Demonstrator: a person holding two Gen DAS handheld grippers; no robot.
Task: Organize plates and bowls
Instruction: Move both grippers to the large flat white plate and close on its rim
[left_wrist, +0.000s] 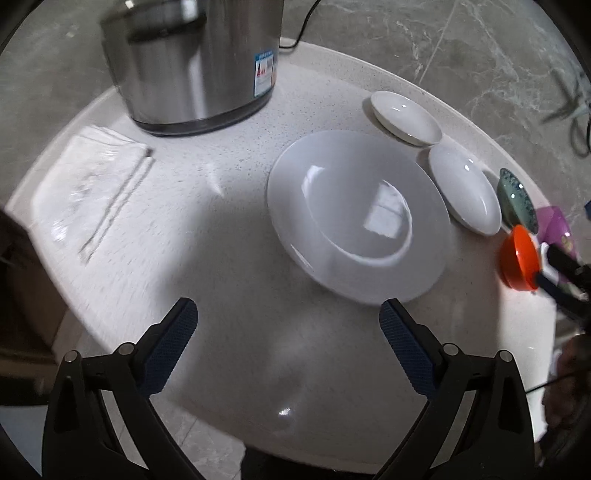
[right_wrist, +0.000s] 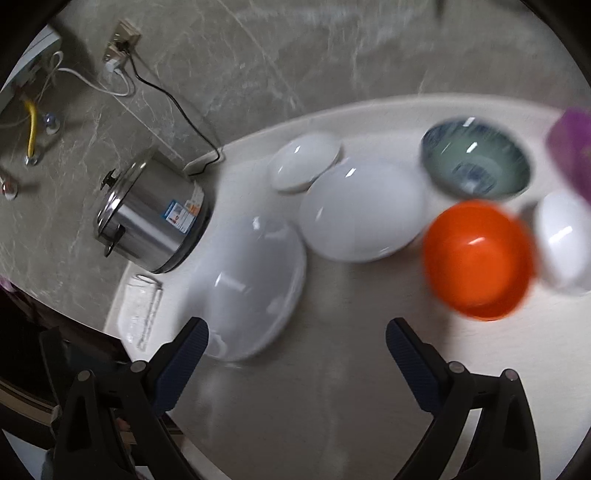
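Observation:
A large white plate (left_wrist: 358, 218) lies in the middle of the round pale table (left_wrist: 221, 258). My left gripper (left_wrist: 288, 314) hovers open just short of its near rim, with nothing between the fingers. Beyond the plate sit two smaller white dishes (left_wrist: 406, 118) (left_wrist: 465, 188), a green-blue bowl (left_wrist: 517, 199) and an orange bowl (left_wrist: 517, 258). In the right wrist view my right gripper (right_wrist: 297, 328) is open and empty above the table, with the large plate (right_wrist: 251, 284) by its left finger. The orange bowl (right_wrist: 476, 258) is ahead to the right, beside a small white bowl (right_wrist: 565, 240) and the green-blue bowl (right_wrist: 476, 166).
A steel pot (left_wrist: 192, 62) with a black cord stands at the table's back left. A clear-wrapped white pack (left_wrist: 85, 192) lies near the left edge. A purple container (right_wrist: 572, 155) stands at the far right. The floor drops away below the table's near edge.

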